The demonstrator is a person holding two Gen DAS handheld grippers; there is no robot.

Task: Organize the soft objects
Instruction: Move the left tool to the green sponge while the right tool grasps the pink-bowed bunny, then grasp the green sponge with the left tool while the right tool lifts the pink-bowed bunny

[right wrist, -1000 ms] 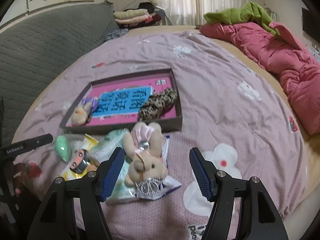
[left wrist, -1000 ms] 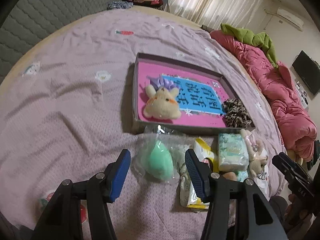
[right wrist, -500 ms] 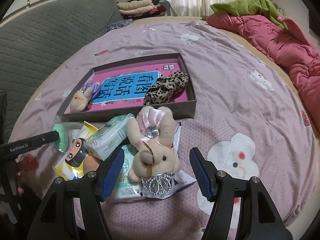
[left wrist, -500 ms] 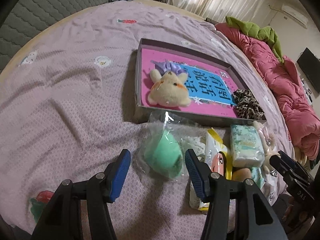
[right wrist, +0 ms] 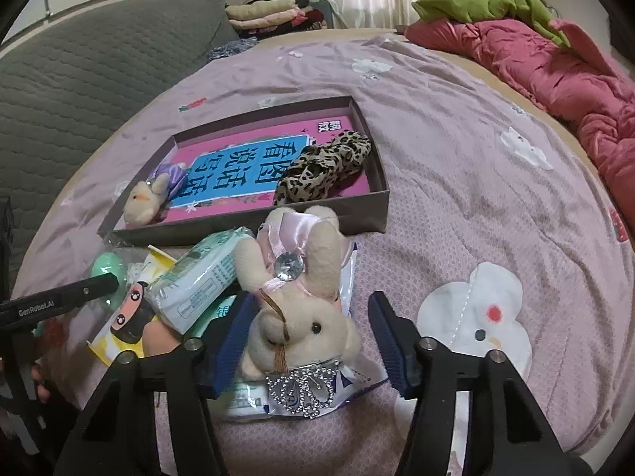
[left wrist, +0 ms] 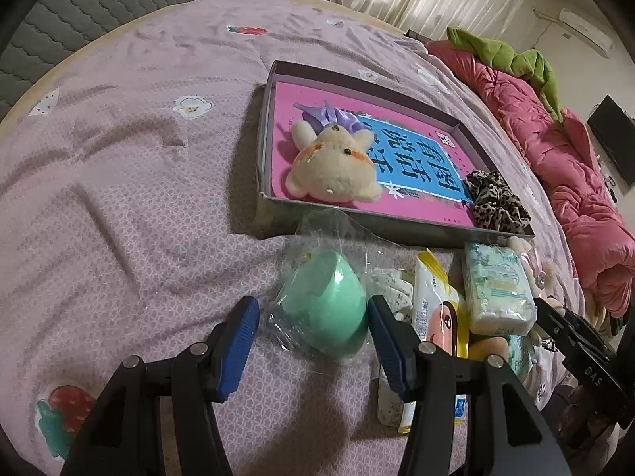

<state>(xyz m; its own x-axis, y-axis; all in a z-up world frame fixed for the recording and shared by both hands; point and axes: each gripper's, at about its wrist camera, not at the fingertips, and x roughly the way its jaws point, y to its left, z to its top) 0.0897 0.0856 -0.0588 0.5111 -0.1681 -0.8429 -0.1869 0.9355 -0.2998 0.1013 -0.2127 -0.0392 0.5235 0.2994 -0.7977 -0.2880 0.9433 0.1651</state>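
A mint-green sponge in a clear bag [left wrist: 325,301] lies on the purple bedspread, between the blue pads of my left gripper [left wrist: 313,331]. That gripper is open, with a gap at the left pad. A beige rabbit plush with a pink bow [right wrist: 301,317] lies on packets between the pads of my right gripper [right wrist: 309,333]. Its jaws are closing; the right pad still stands clear of the plush. Behind both sits a shallow grey box [left wrist: 266,146] with a pink floor, holding a small plush [left wrist: 337,162] and a leopard-print scrunchie [left wrist: 496,202].
A tissue pack [left wrist: 496,289] and a yellow packet [left wrist: 432,301] lie between the sponge and the rabbit. A pink quilt [right wrist: 555,71] with a green cloth on it is heaped at the right. Folded clothes [right wrist: 266,14] sit at the far end.
Both grippers have come down closer to the bed, the left over the bagged sponge and the right over the rabbit. The right jaws have narrowed a little.
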